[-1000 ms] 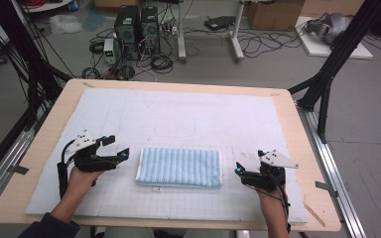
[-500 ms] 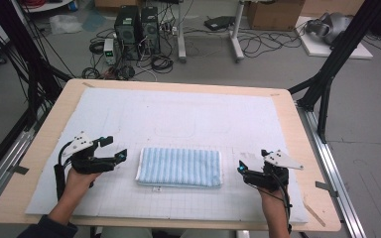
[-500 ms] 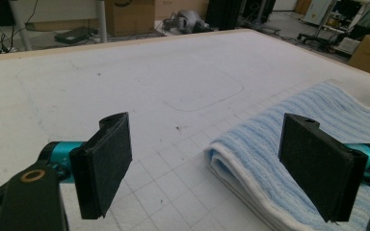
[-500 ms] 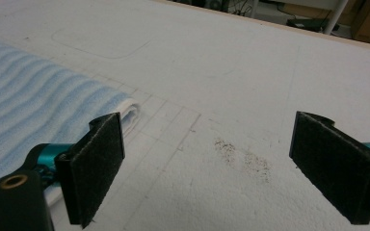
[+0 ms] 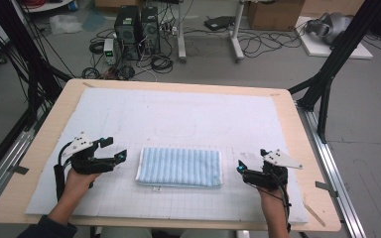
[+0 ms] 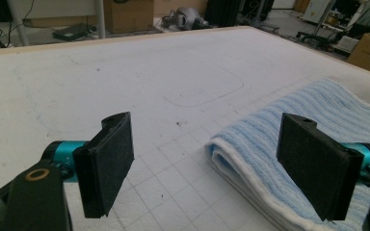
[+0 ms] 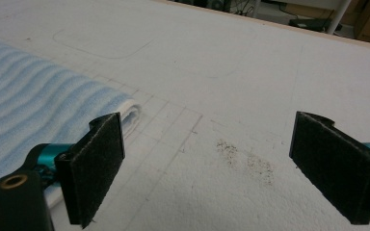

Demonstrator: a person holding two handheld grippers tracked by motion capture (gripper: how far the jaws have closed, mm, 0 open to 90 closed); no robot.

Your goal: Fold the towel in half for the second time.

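Observation:
A folded blue-and-white striped towel (image 5: 179,167) lies flat on the near middle of the white gridded mat (image 5: 188,114). My left gripper (image 5: 115,148) rests to its left, open and holding nothing, a short gap from the towel's left edge. In the left gripper view the towel's (image 6: 265,130) folded edge lies just ahead of the right jaw of that gripper (image 6: 207,168). My right gripper (image 5: 243,162) sits to the towel's right, also open and holding nothing. In the right gripper view the towel (image 7: 38,106) lies behind the left jaw of the gripper (image 7: 212,168).
The mat covers a wooden table (image 5: 44,134). A faint drawn outline (image 5: 188,130) marks the mat beyond the towel. A patch of dark specks (image 7: 243,156) lies on the mat between my right jaws. Computers and cables (image 5: 139,29) are on the floor behind.
My left gripper has drifted slightly left, away from the towel. The right gripper and the towel have hardly moved.

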